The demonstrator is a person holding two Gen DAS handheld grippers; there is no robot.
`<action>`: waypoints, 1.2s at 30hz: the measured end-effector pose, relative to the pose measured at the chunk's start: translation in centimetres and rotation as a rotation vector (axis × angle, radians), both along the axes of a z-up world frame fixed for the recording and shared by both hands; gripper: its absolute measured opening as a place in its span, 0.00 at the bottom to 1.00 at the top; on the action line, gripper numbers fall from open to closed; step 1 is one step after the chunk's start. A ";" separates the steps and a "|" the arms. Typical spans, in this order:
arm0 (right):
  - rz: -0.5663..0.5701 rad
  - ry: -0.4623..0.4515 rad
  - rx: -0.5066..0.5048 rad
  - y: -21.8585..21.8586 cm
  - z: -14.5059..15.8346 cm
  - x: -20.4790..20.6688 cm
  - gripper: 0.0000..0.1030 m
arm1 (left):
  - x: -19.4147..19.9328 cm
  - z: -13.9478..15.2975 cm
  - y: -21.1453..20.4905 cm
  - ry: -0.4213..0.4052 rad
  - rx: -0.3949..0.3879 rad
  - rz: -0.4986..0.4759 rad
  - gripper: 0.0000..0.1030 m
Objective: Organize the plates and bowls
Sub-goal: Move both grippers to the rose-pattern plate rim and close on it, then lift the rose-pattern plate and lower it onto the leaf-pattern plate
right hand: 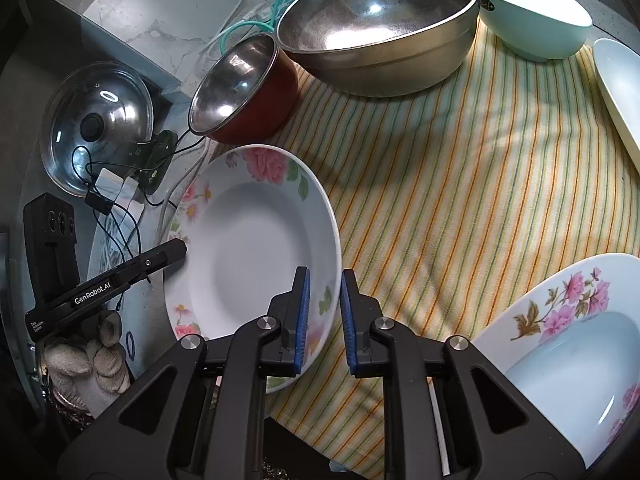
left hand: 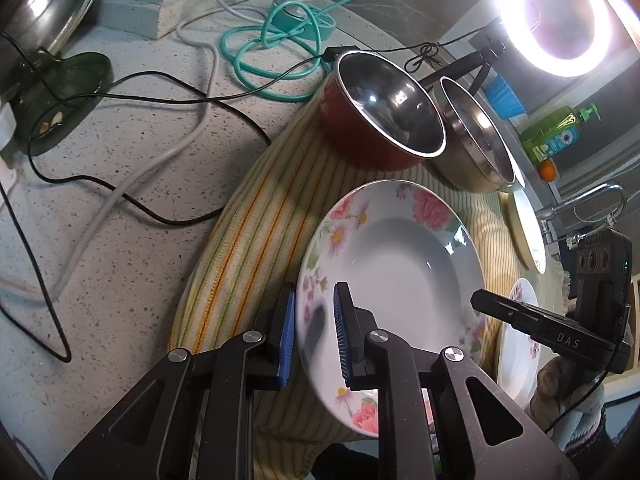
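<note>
Left wrist view: the rose-patterned plate is seen on the striped cloth, and its near rim is straddled by the left gripper. The blue pads are set apart, one on each side of the rim; a visible gap remains, so the plate is judged to be bracketed, not yet pinched. The right gripper is seen at the far rim, held in a gloved hand. Behind the plate, the red bowl and the steel bowl stand touching each other.

Right wrist view: the opposite rim of the same rose-patterned plate is enclosed by the right gripper, whose pads are likewise spread with the edge between them. The plate's left side projects past the cloth edge. A second floral plate lies at lower right; a pale green bowl stands beyond the steel bowl.

The step in hand is judged to be the grasping of the rose-patterned plate. For the next move, closure on the thin rim is required before lifting. Both tools are held low, pointing forward over the cloth from opposite sides.
</note>
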State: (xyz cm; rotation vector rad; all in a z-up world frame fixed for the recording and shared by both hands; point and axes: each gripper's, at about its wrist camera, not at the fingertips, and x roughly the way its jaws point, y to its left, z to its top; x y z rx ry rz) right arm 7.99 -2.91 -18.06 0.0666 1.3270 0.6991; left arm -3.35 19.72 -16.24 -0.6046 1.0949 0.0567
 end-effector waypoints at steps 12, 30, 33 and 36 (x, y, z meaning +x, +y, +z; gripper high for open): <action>-0.016 0.003 0.006 -0.4 0.0 -0.2 0.14 | 0.0 0.1 -0.2 0.005 0.003 -0.001 0.16; -0.095 -0.028 0.063 -5.3 3.9 -0.9 0.14 | 1.4 3.6 -3.0 -0.062 0.000 -0.067 0.16; -0.119 -0.030 0.066 -6.7 4.4 -1.1 0.14 | 1.9 4.0 -4.1 -0.073 -0.003 -0.093 0.16; -0.150 -0.032 0.066 -8.4 4.7 -1.3 0.14 | 2.4 4.5 -5.4 -0.083 -0.003 -0.127 0.16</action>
